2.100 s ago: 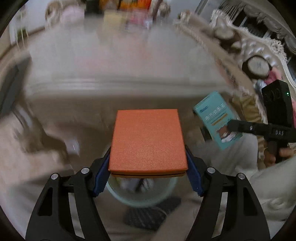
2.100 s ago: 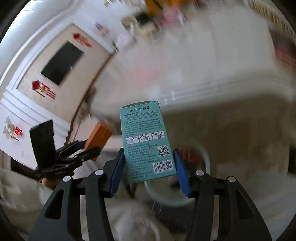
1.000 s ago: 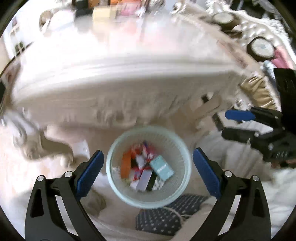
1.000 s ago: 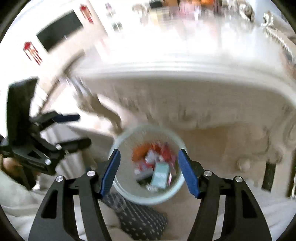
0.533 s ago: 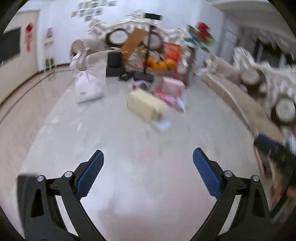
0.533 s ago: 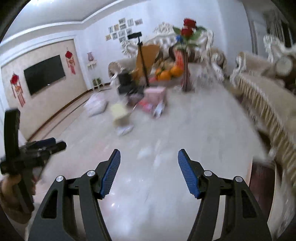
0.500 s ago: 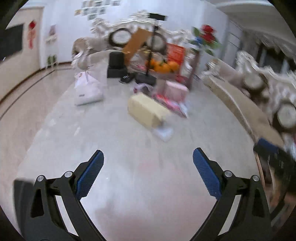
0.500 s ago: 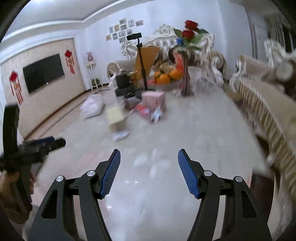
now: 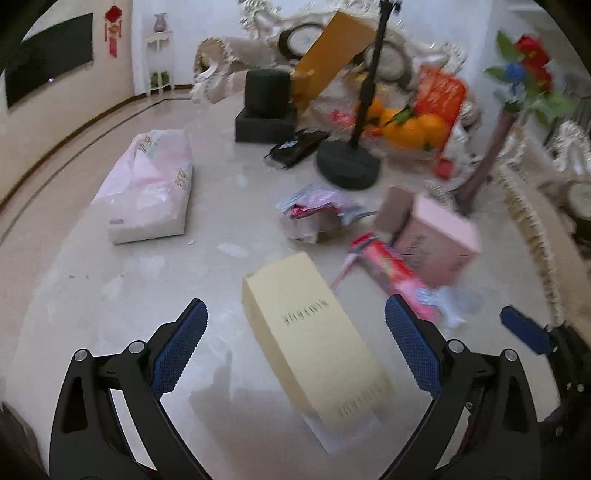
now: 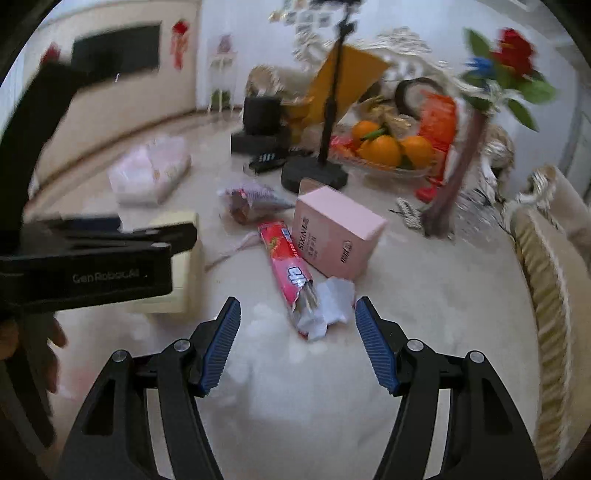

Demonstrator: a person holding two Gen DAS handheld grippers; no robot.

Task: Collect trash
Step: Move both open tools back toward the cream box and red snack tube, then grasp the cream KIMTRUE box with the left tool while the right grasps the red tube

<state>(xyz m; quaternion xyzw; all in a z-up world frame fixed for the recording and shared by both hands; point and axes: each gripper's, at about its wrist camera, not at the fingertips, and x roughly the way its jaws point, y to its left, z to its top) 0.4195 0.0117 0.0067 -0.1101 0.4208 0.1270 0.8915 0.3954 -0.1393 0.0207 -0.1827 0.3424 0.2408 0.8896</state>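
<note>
Ahead of the left claw (image 9: 293,345) lies a cream box (image 9: 314,345), ahead of the right claw (image 10: 297,345) a torn red wrapper (image 10: 291,280) and pink box (image 10: 338,230) — both claws gape empty, so plenty remains uncollected on the bench (image 10: 424,280).

cream box (image 10: 184,258) behind left tool (image 10: 110,258)

I'm looking into a home living room — a wall-mounted television (image 9: 48,77) with red hanging ornaments (image 9: 112,22) beside it, ornate carved sofas (image 9: 369,40) round a pale marble table (image 9: 147,288), a fruit bowl of oranges (image 10: 391,151), and a vase of flowers (image 10: 506,70).
</note>
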